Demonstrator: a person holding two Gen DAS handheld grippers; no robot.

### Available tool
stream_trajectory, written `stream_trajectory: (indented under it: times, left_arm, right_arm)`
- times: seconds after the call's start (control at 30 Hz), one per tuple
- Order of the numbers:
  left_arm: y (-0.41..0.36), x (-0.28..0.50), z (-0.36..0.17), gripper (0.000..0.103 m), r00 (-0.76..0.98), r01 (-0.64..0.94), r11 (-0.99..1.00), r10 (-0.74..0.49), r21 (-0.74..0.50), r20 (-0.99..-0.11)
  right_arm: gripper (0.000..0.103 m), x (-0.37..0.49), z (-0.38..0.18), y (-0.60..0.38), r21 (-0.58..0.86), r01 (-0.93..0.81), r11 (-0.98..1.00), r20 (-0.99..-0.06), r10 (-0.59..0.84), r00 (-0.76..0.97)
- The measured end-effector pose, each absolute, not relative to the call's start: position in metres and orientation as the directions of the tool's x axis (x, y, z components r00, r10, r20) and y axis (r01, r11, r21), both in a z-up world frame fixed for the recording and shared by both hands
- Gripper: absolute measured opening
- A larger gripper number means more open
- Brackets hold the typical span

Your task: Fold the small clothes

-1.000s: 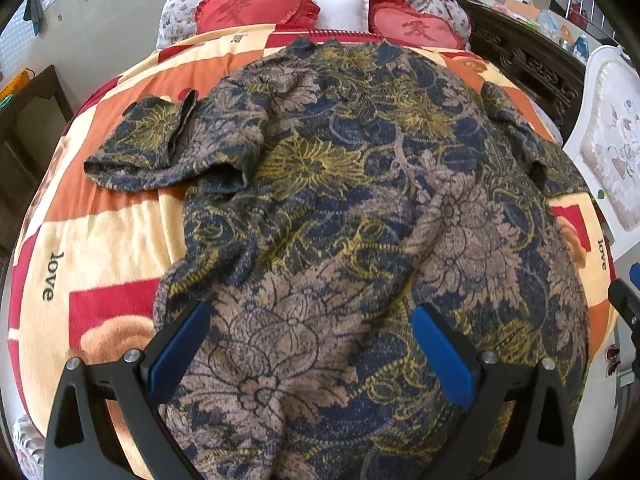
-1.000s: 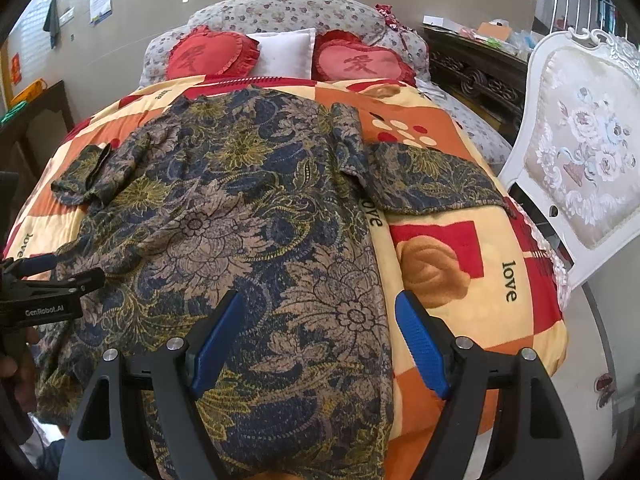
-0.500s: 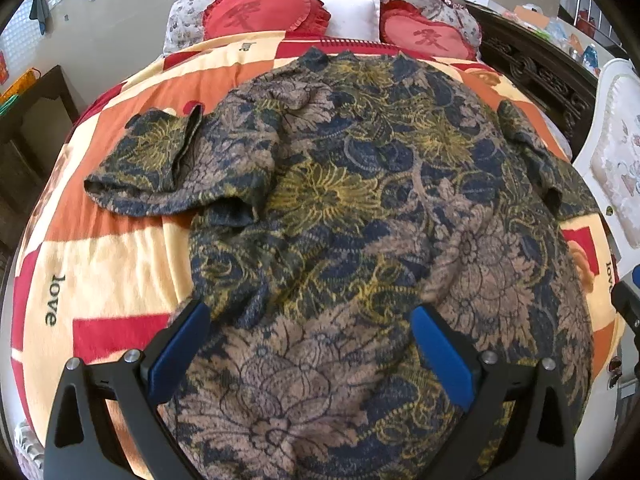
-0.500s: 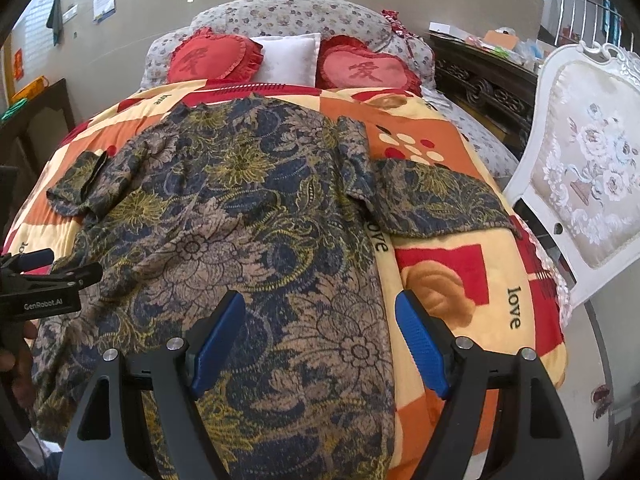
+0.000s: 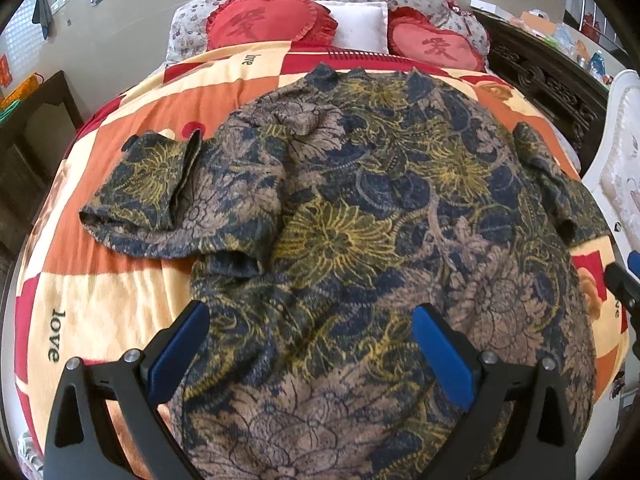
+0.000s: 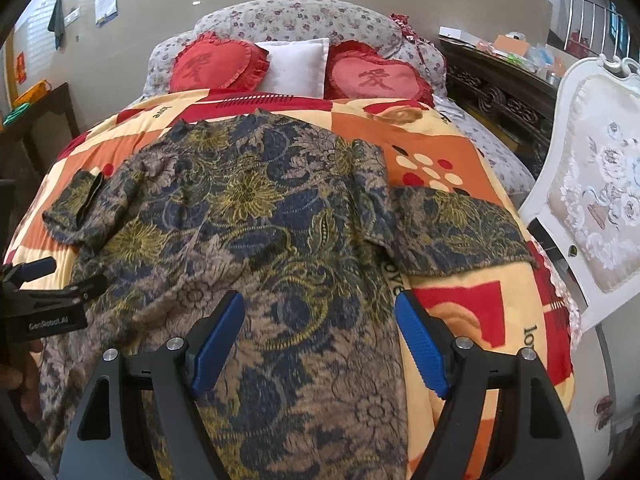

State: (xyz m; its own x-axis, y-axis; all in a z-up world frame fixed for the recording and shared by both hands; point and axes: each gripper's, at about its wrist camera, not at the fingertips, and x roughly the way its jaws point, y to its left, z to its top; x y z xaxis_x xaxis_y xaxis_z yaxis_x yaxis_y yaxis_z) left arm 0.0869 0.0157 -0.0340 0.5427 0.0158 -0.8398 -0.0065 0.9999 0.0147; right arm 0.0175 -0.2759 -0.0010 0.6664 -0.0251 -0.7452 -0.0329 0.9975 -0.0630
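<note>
- Bed (image 6: pixel 460 148) w/ orange-red-cream blanket fills both views; two red heart cushions (image 6: pixel 218 66) & white pillow (image 6: pixel 296 66) at 12 o'clock.
- Floral garment (image 5: pixel 360 220) lies spread flat on bed, neck toward 12; one sleeve (image 5: pixel 140 184) out at 9, folded over itself, other sleeve (image 6: pixel 460 232) out at 3.
- Left gripper (image 5: pixel 312 348): jaws wide apart, over hem, holding nothing.
- Right gripper (image 6: pixel 320 344): jaws apart, over garment's edge at 3, empty.
- White chair (image 6: pixel 600 200) at 3 beside bed.
</note>
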Motion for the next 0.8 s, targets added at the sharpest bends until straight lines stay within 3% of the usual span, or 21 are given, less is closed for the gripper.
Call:
stream_trajectory:
  times: [0.47, 0.8]
  left_arm:
    - [0.011, 0.129, -0.084, 0.103, 0.569, 0.004, 1.0, 0.003, 0.006, -0.823]
    - [0.007, 0.131, -0.097, 0.103, 0.589, -0.003, 1.0, 0.027, 0.031, -0.808]
  right_arm:
    - [0.093, 0.093, -0.071, -0.251, -0.043, -0.003, 0.999, -0.743, -0.03, 0.669]
    - [0.093, 0.101, -0.097, -0.242, -0.064, -0.014, 0.998, -0.753, -0.038, 0.656]
